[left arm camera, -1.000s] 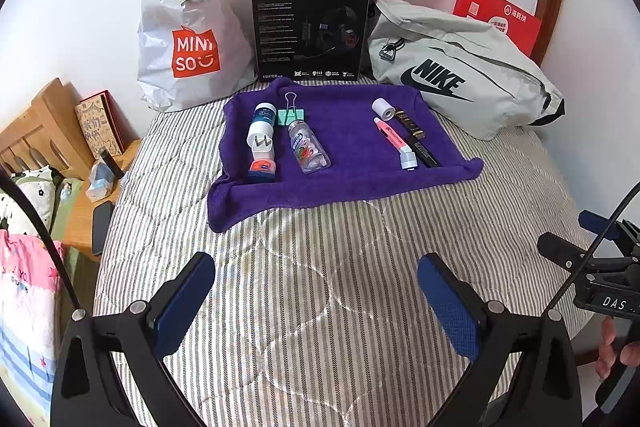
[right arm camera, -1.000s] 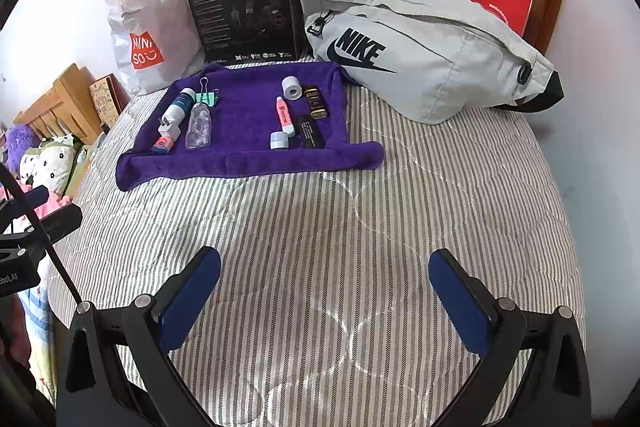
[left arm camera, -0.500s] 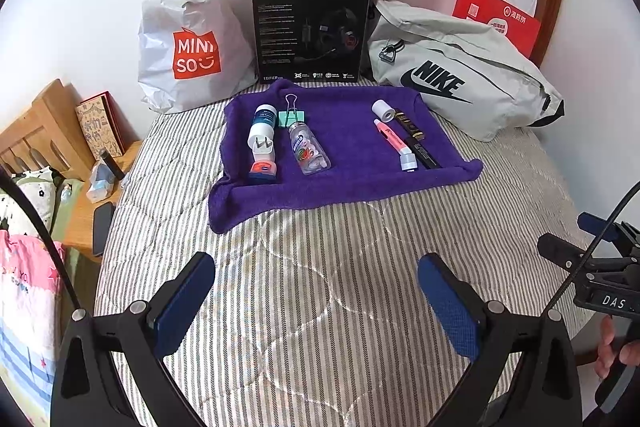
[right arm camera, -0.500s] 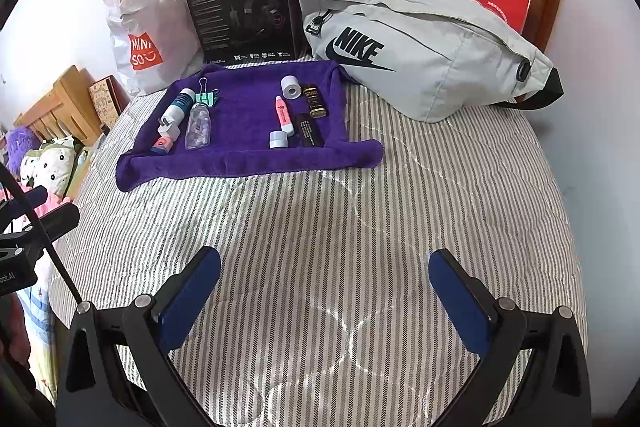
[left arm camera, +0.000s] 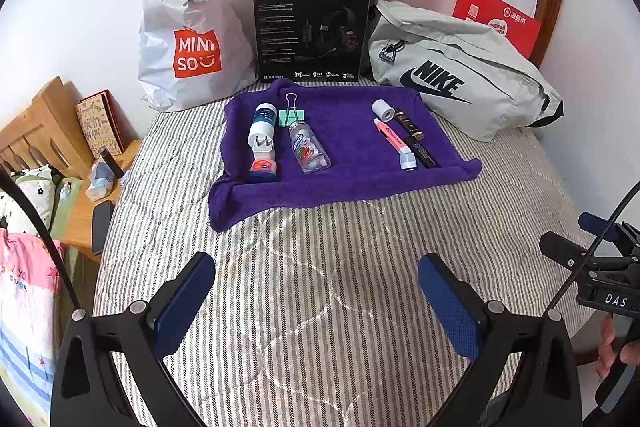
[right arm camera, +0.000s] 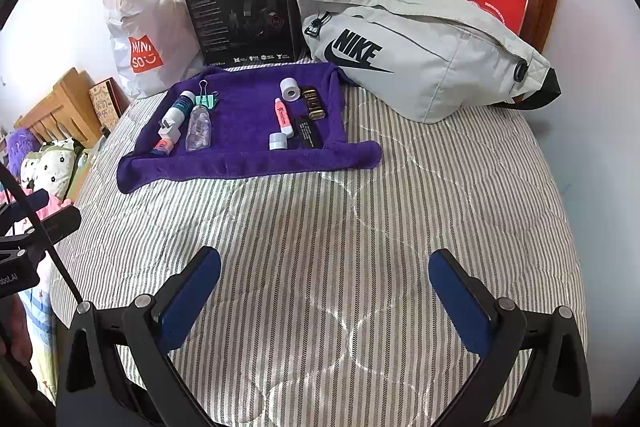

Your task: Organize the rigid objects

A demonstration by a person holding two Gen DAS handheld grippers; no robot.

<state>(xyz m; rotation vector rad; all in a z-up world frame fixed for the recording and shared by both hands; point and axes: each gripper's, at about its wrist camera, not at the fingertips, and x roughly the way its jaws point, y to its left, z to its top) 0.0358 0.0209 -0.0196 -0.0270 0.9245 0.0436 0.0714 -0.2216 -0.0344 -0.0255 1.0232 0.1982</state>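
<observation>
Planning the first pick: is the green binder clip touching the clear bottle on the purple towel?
Touching. In the left wrist view the binder clip body meets the clear bottle cap end with no purple towel between them.

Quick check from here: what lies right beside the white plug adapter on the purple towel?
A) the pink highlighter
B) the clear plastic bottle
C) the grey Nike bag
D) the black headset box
B: the clear plastic bottle lies just right of the white plug adapter on the purple towel; the pink highlighter sits farther right.
</observation>
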